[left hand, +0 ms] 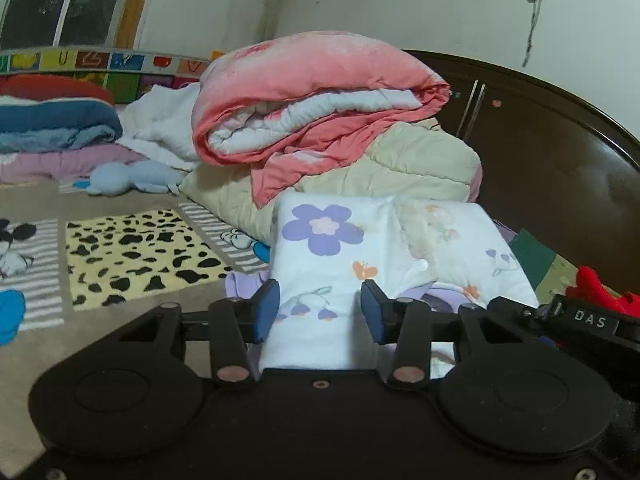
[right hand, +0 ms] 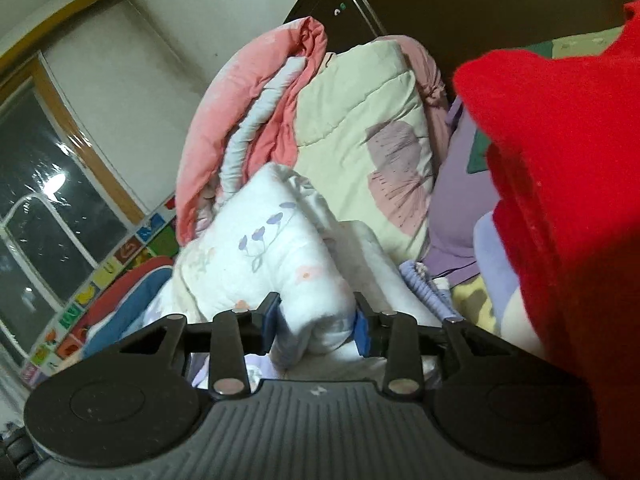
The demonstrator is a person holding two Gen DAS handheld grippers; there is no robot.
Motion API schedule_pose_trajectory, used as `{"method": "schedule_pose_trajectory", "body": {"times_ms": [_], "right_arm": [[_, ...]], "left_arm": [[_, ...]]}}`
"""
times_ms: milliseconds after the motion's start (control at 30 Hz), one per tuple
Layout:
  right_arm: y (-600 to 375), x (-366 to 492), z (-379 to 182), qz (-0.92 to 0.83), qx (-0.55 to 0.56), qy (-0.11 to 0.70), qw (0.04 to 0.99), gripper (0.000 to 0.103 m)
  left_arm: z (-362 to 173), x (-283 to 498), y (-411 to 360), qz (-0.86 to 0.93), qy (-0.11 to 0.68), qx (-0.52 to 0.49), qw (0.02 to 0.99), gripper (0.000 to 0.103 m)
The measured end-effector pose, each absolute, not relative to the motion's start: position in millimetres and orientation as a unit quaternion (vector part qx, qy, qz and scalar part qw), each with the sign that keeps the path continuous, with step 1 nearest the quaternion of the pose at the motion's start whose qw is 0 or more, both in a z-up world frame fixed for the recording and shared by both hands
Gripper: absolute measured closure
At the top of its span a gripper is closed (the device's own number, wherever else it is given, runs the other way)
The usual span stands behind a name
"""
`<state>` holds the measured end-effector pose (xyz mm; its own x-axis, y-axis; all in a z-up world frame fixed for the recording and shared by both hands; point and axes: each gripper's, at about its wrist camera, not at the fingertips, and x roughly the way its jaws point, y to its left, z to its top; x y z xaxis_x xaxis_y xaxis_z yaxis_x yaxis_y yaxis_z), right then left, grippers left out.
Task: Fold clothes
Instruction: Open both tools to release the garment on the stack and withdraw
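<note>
A white garment printed with purple flowers [left hand: 320,248] lies bunched on the bed in front of the bedding pile. My left gripper [left hand: 320,304] has its blue pads on either side of a fold of it and is shut on the cloth. My right gripper [right hand: 316,320] is shut on another thick fold of the same white garment [right hand: 260,248]. The right gripper's black body also shows at the right edge of the left wrist view [left hand: 580,324]. A red garment [right hand: 560,160] fills the right side of the right wrist view, close to the camera.
A rolled pink quilt [left hand: 312,92] sits on a cream quilt [left hand: 400,164] just behind the garment. Folded blue and purple blankets [left hand: 52,136] and a blue soft toy [left hand: 128,178] lie at the left. A dark wooden headboard [left hand: 560,168] stands at the right. The patterned bed sheet [left hand: 132,256] spreads at the left.
</note>
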<state>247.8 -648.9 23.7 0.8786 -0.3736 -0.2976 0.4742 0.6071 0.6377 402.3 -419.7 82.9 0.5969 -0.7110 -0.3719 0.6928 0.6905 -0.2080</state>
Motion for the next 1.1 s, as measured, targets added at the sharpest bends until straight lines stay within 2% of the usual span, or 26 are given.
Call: {"method": "schedule_pose_trajectory", "body": {"times_ms": [67, 167, 367, 433, 500, 567, 633, 700, 800, 1100], "right_arm": [[-643, 246, 31, -0.237, 0.365, 0.074, 0.897, 0.057], [-637, 240, 41, -0.233, 0.361, 0.078, 0.9, 0.054], [-620, 221, 67, -0.219, 0.35, 0.093, 0.906, 0.052], [-612, 213, 77, -0.212, 0.34, 0.104, 0.91, 0.046], [-603, 205, 87, -0.202, 0.331, 0.119, 0.914, 0.034], [-596, 199, 97, -0.182, 0.323, 0.141, 0.918, 0.028], [-589, 194, 108, -0.17, 0.31, 0.165, 0.921, 0.021], [-583, 191, 118, -0.161, 0.294, 0.195, 0.922, 0.002], [-572, 184, 134, -0.155, 0.257, 0.231, 0.925, 0.0], [-551, 158, 156, -0.176, 0.208, 0.295, 0.916, 0.0]], "left_arm": [[86, 397, -418, -0.391, 0.217, -0.018, 0.894, 0.057], [89, 385, -404, -0.393, 0.218, -0.026, 0.893, 0.044], [103, 367, -386, -0.399, 0.234, -0.04, 0.886, 0.028], [107, 358, -380, -0.396, 0.24, -0.037, 0.886, 0.019], [111, 348, -375, -0.392, 0.246, -0.035, 0.886, 0.011], [114, 341, -370, -0.382, 0.256, -0.033, 0.887, 0.0], [118, 334, -365, -0.368, 0.271, -0.034, 0.889, 0.0], [123, 327, -361, -0.345, 0.285, -0.031, 0.894, 0.0], [131, 316, -355, -0.317, 0.296, -0.027, 0.901, 0.0], [171, 266, -343, -0.314, 0.253, -0.006, 0.915, 0.0]]}}
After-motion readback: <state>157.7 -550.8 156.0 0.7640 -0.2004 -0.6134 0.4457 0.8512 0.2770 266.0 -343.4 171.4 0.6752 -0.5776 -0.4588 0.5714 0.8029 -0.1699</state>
